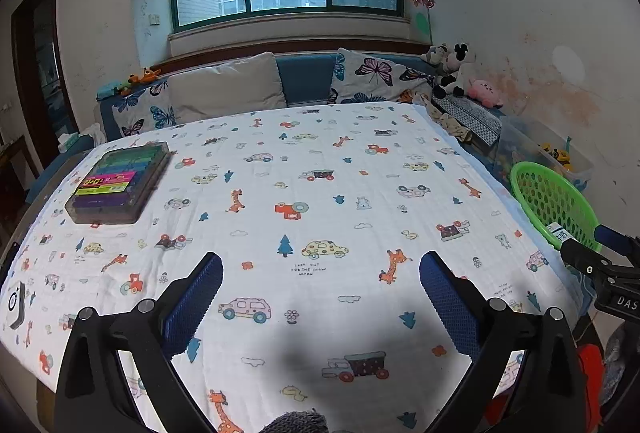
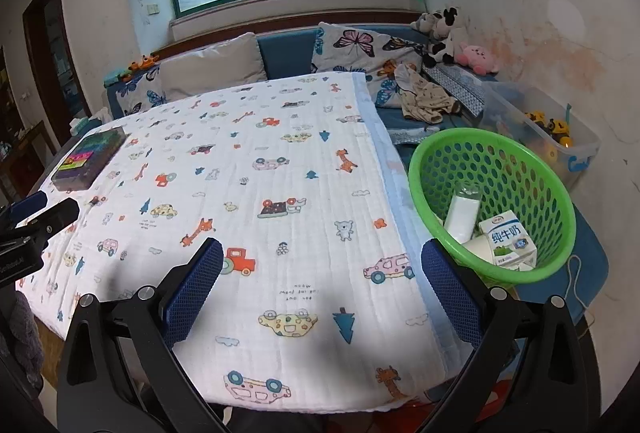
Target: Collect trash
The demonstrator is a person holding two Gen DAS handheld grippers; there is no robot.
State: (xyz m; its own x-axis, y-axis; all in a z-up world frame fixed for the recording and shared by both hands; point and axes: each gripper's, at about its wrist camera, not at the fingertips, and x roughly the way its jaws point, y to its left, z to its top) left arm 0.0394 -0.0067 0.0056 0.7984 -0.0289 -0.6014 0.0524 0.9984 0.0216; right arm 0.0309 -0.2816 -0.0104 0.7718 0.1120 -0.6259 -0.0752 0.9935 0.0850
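**Left wrist and right wrist: table looks cleared, trash sits in the basket**

Left wrist view. We see the left gripper (image 1: 320, 297) with its blue pads spread wide apart and nothing between them, hovering over the printed tablecloth (image 1: 312, 169). At upper left of the frame lies a clear case of coloured markers (image 1: 120, 185); a small white device (image 1: 16, 303) rests at the far left edge. We find no loose trash on the cloth here. At the right edge the green basket (image 1: 552, 205) shows only part of its rim, with the tip of the other gripper in front of it.

Right wrist view. The right gripper (image 2: 322, 291) is likewise open and empty, low in the frame above the cloth's near right part. The green basket fills the right middle of the frame, beside the table's edge. Inside it we note a milk carton (image 2: 508, 239) leaning at lower right, a white bottle (image 2: 464, 213) tilted just left of it, and some white pieces beneath that we cannot identify.

Judgement: collection appears nearly or fully done. Risks from here: mistaking the marker case or the device for trash; the right fingers, close to the basket rim, knocking it and tipping it off its perch; snagging the loose cloth and dragging it.
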